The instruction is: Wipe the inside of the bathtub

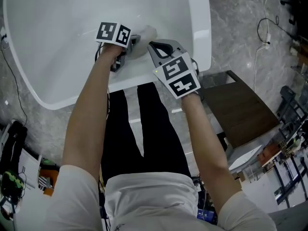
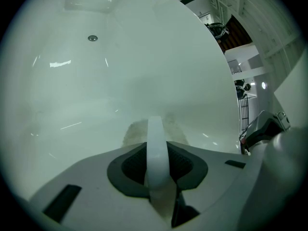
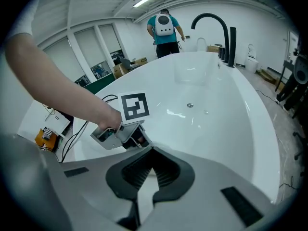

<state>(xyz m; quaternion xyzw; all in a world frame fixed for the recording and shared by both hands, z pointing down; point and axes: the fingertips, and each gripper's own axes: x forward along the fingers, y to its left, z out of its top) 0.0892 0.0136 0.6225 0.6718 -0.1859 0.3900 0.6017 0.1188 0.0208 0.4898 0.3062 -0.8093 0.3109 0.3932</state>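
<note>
Left tongs [image 2: 156,153] are pressed together on a white cloth [image 2: 132,131]. A strip of it runs up between the pads, and the fuzzy rest lies flat against the inside wall of the bathtub [image 2: 120,71], at the end nearest the person and just under the rim.

Right tongs [image 3: 151,153] are closed tip to tip with nothing in them, just the white tub surface showing behind. From the head view they hang over the rim right beside the left tongs, and the two marker cubes are nearly touching.

Further out, the drain [image 3: 190,105] sits on the tub floor well away from the cloth, and a black faucet [image 3: 216,23] stands at the far end. A person in a teal shirt [image 3: 166,30] stands beyond the tub. On the grey floor, a dark wooden stand [image 1: 240,107] is on the person's right.
</note>
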